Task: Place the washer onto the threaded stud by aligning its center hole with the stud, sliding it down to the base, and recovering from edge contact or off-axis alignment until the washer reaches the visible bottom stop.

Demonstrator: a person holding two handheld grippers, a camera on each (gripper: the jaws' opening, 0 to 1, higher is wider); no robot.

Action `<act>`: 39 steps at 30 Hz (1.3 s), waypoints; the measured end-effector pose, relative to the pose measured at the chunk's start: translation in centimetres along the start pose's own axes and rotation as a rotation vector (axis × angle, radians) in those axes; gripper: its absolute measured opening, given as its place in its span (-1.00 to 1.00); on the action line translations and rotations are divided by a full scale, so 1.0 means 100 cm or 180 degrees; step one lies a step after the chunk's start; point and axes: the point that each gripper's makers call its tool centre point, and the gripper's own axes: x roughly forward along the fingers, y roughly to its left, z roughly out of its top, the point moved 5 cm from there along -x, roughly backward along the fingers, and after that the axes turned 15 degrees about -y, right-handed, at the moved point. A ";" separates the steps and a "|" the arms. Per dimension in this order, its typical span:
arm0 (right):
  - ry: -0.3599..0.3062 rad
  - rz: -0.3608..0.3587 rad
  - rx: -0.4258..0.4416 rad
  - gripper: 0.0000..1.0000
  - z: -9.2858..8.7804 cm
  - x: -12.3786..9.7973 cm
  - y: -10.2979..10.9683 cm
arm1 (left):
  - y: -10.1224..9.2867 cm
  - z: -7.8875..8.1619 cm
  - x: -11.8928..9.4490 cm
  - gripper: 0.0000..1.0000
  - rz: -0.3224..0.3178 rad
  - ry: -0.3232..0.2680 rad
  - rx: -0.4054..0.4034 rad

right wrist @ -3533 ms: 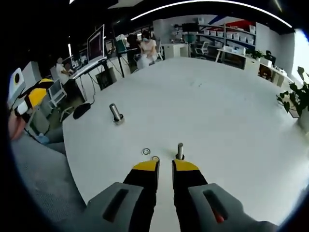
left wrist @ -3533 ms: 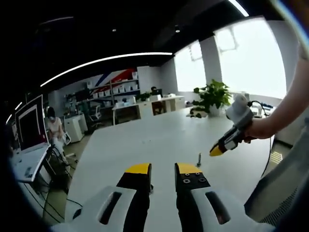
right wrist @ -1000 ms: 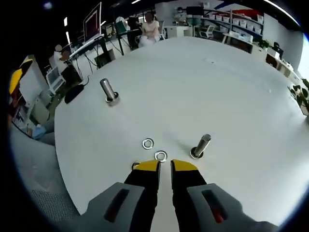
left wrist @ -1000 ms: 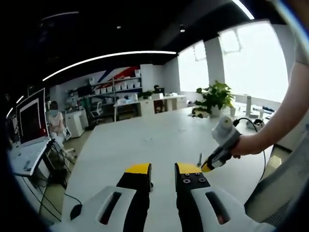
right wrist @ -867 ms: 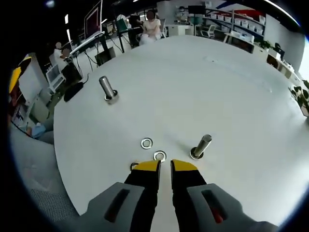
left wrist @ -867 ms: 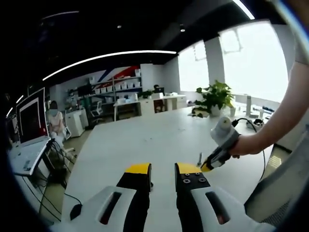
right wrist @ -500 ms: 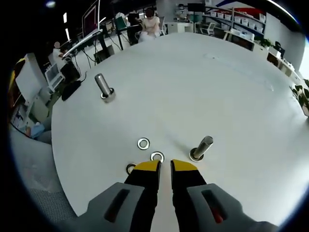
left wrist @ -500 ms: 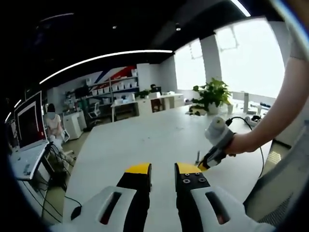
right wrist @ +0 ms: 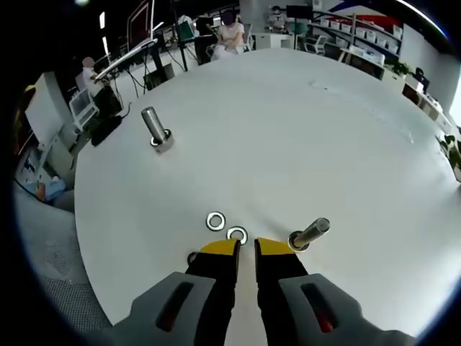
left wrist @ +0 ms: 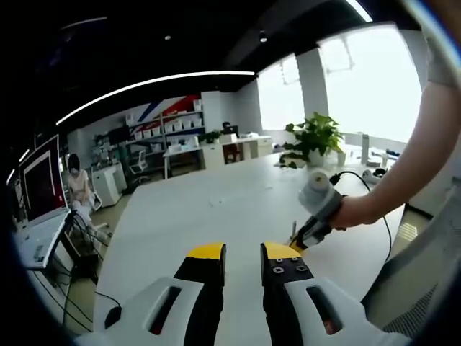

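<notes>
Picking that thin, stiff washer [right wrist: 236, 234] off the flat table [right wrist: 302, 130] will be fiddly; pinch its rim. Your right gripper [right wrist: 246, 247] sits nearly closed and empty just above it, with the threaded stud [right wrist: 310, 234] close beside.

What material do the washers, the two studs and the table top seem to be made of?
The washers look like bright plated steel: thin silver rings with a glint. The near stud and the far stud look like bare grey metal with a dull sheen; threads are too small to see. The table has a matte white top, possibly laminate.

Potted plant [left wrist: 314, 137] (leafy), monitor [left wrist: 40, 186], perhaps shelving [left wrist: 173, 130] behind.
</notes>
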 end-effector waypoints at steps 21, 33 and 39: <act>-0.0057 0.0064 -0.0278 -0.88 -0.003 0.002 0.000 | 0.001 -0.002 0.000 -0.66 0.0012 0.0036 0.0014; -0.0037 0.0031 -0.0194 -0.90 -0.007 -0.007 -0.002 | 0.001 -0.002 0.000 -0.66 0.0012 0.0046 0.0025; -0.0057 0.0026 -0.0144 -0.90 -0.010 -0.012 -0.003 | 0.001 -0.003 0.000 -0.66 0.0014 0.0054 0.0037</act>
